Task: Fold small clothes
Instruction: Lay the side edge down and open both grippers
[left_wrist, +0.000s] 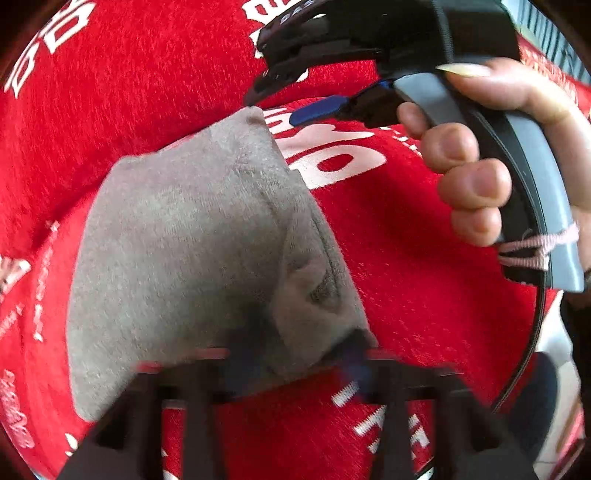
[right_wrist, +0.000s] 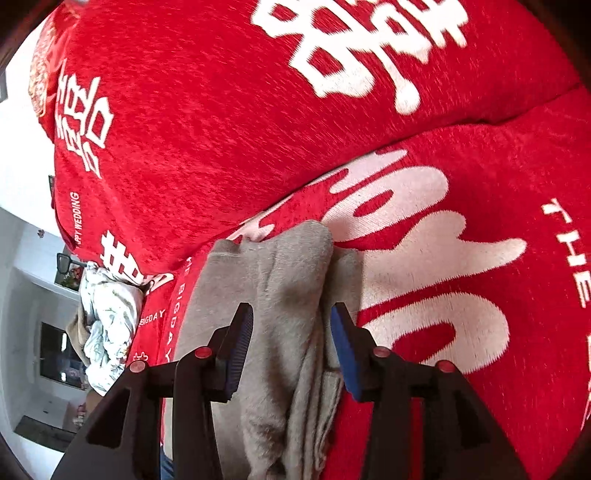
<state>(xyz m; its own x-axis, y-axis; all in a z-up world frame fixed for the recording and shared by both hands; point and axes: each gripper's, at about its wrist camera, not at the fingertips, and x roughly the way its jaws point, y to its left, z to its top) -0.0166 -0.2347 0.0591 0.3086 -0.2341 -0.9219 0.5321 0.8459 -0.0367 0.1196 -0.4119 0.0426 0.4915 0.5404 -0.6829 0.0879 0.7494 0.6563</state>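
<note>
Black fingers of the left gripper (left_wrist: 291, 369) sat blurry at the bottom of its own view, spread apart and holding nothing, with the near edge of the grey cloth (left_wrist: 192, 240) between them. It pointed steeply down at the cloth. That small grey cloth lay folded on the red blanket (left_wrist: 406, 258) with big white letters.

A hand (left_wrist: 491, 155) held the right gripper (left_wrist: 280, 99) up above the far corner of the cloth, with the fingers curled around its grey handle. In its own view the right gripper (right_wrist: 291, 347) had its blue pads (right_wrist: 341, 347) let go and apart, one on each side of a bunched grey ridge, not pressing it.

Red blanket spread wide around the cloth, with lots of room. At the blanket's left edge sat a crumpled white cloth (right_wrist: 107, 314).
</note>
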